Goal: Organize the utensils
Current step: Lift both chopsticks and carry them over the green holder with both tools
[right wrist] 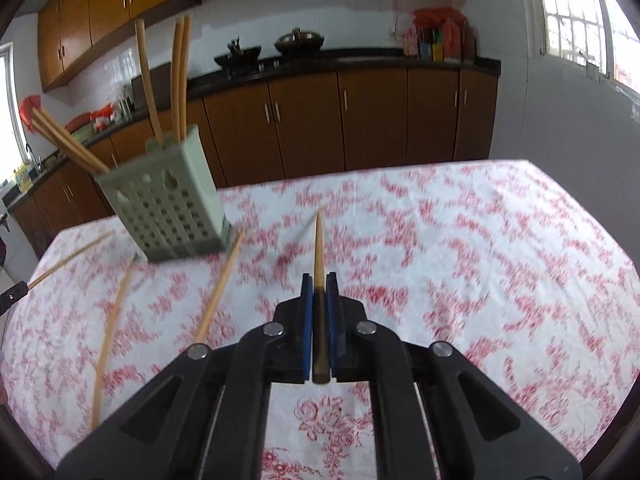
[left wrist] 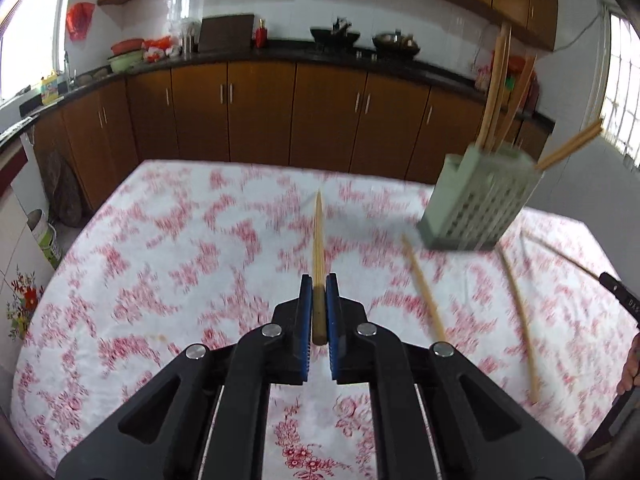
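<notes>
My left gripper (left wrist: 319, 280) is shut on a wooden chopstick (left wrist: 318, 236) that points forward above the flowered tablecloth (left wrist: 180, 248). My right gripper (right wrist: 319, 278) is shut on another wooden chopstick (right wrist: 319, 244), also pointing forward above the cloth. A pale green perforated utensil holder (left wrist: 478, 200) stands on the table with several chopsticks in it; it is to the right in the left wrist view and to the left in the right wrist view (right wrist: 168, 208). Loose chopsticks (left wrist: 424, 288) (right wrist: 220, 284) lie on the cloth near the holder.
Brown kitchen cabinets (left wrist: 260, 112) and a dark counter with pots run behind the table. The right gripper's tip (left wrist: 618, 294) shows at the right edge of the left wrist view, the left gripper's tip (right wrist: 12, 294) at the left edge of the right wrist view.
</notes>
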Tool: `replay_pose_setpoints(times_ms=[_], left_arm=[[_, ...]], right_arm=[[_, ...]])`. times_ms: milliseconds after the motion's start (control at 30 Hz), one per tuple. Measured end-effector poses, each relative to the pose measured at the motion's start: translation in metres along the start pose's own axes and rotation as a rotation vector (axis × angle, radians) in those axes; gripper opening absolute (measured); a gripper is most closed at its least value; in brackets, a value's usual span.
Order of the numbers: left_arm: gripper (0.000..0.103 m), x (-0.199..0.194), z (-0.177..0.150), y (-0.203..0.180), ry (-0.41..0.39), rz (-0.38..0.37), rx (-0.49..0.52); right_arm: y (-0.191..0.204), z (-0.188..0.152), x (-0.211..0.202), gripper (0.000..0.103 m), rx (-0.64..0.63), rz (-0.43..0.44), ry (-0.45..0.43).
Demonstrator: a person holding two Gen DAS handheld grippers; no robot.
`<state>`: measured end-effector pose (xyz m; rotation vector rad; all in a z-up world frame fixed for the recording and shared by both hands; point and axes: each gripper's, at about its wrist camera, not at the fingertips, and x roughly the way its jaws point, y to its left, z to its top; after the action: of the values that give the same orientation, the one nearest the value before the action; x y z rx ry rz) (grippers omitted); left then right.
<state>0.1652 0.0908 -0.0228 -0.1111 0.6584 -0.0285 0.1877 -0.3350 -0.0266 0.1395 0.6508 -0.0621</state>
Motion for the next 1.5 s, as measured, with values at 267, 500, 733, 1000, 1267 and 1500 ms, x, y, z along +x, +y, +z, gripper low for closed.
replay_pose_setpoints(times_ms=[267,500,733,1000,1267,1500], left_arm=[[0.007,-0.044,0.043,0.0,-0.178,-0.041,-0.042],[0.007,-0.062,0.066,-0.001,-0.257,-0.039,-0.049],[0.007,-0.059,0.072,-0.003,-0.265,-0.034,-0.043],[0.007,-0.075,0.084,-0.013,-0.278,-0.081,-0.047],[0.007,-0.111,0.103,-0.051,-0.348,-0.202,-0.008],[0.007,-0.129,0.125,-0.091,-0.443,-0.25,0.018]], right_arm=[[-0.005,0.042,-0.042,0.008,0.013,0.016,-0.171],[-0.01,0.064,-0.058,0.008,0.045,0.035,-0.241],[-0.012,0.069,-0.057,0.008,0.047,0.043,-0.248],[-0.008,0.085,-0.075,0.008,0.069,0.12,-0.262],[0.01,0.107,-0.106,0.008,0.091,0.293,-0.297],[0.039,0.126,-0.125,0.007,0.039,0.348,-0.368]])
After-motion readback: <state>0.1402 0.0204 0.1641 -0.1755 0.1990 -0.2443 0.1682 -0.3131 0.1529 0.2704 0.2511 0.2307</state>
